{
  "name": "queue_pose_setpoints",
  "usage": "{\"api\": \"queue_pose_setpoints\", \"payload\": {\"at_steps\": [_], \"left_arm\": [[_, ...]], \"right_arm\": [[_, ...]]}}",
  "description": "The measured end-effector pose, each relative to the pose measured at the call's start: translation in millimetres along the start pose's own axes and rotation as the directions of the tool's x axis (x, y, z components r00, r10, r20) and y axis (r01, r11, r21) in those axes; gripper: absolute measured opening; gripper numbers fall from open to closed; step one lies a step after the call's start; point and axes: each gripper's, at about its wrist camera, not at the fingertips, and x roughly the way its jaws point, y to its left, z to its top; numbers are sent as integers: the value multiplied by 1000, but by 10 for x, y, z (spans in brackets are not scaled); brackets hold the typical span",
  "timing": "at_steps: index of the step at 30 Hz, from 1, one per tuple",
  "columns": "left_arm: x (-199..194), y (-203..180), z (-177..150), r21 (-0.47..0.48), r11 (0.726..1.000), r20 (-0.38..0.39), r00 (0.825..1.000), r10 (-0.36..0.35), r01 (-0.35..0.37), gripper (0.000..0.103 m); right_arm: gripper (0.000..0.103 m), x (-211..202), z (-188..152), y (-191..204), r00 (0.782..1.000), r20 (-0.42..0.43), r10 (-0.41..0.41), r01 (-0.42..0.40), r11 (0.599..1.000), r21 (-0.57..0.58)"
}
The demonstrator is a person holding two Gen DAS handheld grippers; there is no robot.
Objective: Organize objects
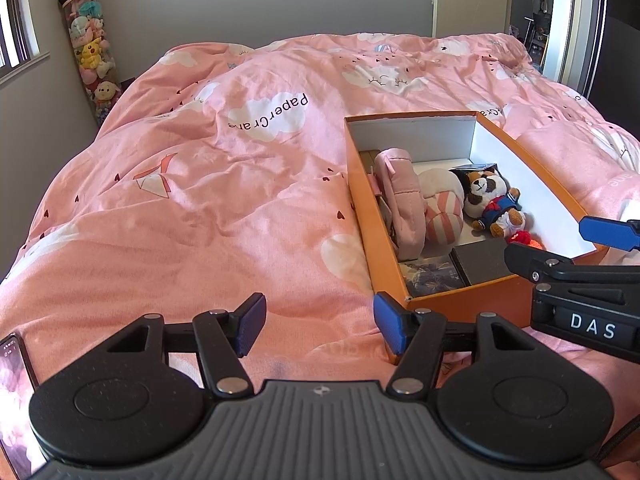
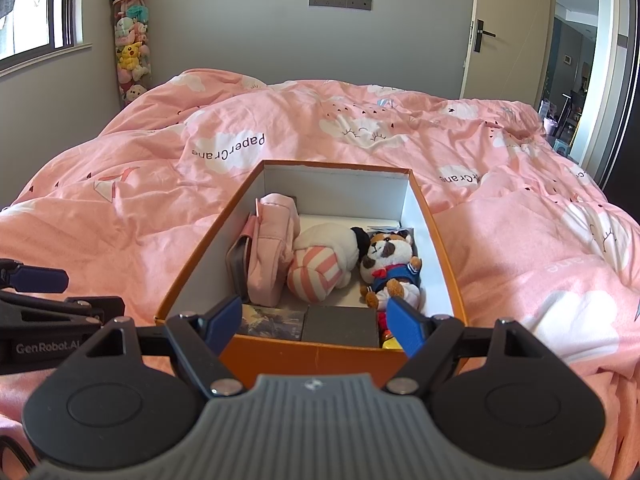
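Observation:
An open orange box (image 1: 357, 184) (image 2: 312, 356) sits on the pink duvet (image 1: 200, 208). Inside lie a pink pouch (image 1: 400, 196) (image 2: 272, 248), a pink-striped plush (image 1: 442, 212) (image 2: 320, 272), a dog plush in a sailor suit (image 1: 490, 200) (image 2: 390, 264), a dark flat box (image 1: 480, 260) (image 2: 340, 324), a picture card (image 1: 432, 278) (image 2: 272, 318) and a small red toy (image 1: 524, 238). My left gripper (image 1: 320, 320) (image 2: 60, 292) is open over bare duvet beside the box's near left corner. My right gripper (image 2: 314, 320) (image 1: 560, 246) is open above the box's near end, holding nothing.
A phone (image 1: 12, 392) lies at the bed's near left edge. A tall net of stuffed toys (image 1: 90, 48) (image 2: 130, 48) hangs in the far left corner beside a window. A door (image 2: 476, 40) stands open at the far right. Rumpled duvet spreads left of the box.

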Motion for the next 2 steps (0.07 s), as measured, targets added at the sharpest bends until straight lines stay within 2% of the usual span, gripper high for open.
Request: {"api": "queue_pose_setpoints", "payload": {"at_steps": [2], "left_arm": [[0, -1, -1, 0, 1000, 0, 1000, 0, 0, 72]], "right_arm": [[80, 0, 0, 0, 1000, 0, 0, 0, 1000, 0]]}}
